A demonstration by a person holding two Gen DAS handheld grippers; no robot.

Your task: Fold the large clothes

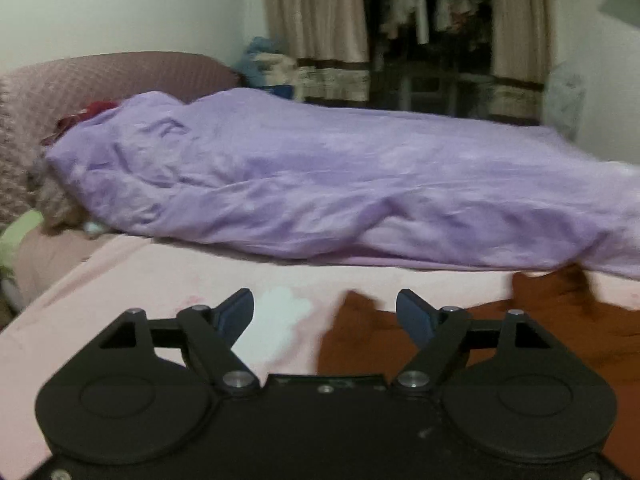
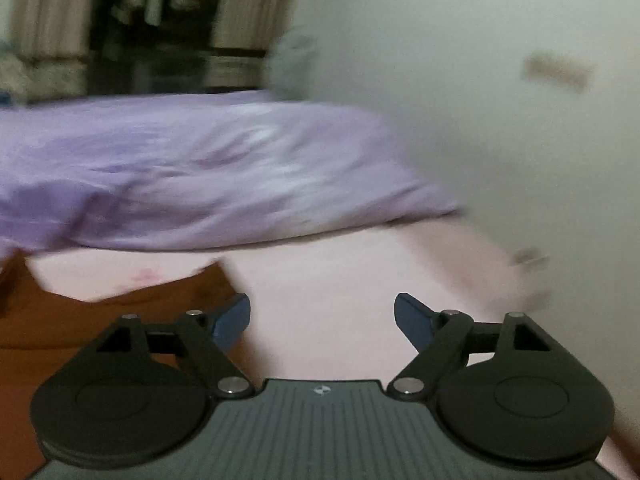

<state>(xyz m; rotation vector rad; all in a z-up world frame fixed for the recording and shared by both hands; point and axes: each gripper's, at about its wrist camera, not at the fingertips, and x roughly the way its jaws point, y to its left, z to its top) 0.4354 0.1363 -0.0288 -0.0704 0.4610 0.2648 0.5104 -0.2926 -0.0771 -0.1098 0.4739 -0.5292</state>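
Left wrist view: the left gripper has its jaws spread wide, with nothing between the blue pads. Just ahead of and below its right-hand finger lies the rust-orange cloth garment, crumpled on the pale pink bed sheet. The garment runs from between the fingers out to the right edge of this view, so its bulk lies to the right of the left gripper's centre line.

Right wrist view: the right gripper is likewise fully open and empty. Here the rust-orange garment occupies the lower left, passing under the left-hand finger, while the area between the jaws shows only pink sheet.

Judgement: the garment lies between the two grippers, with its long axis running roughly side to side across the near edge of the bed. Each gripper must move inward and down to reach an edge. The left gripper appears nearer to the fabric, since cloth already sits between its fingers.

A rumpled lilac quilt lies beyond the garment, across the bed; whether its hem touches the garment cannot be determined because of motion blur.

No brand, label or legible writing is visible; a small emblem on the right gripper's ribbed grey body cannot be read.
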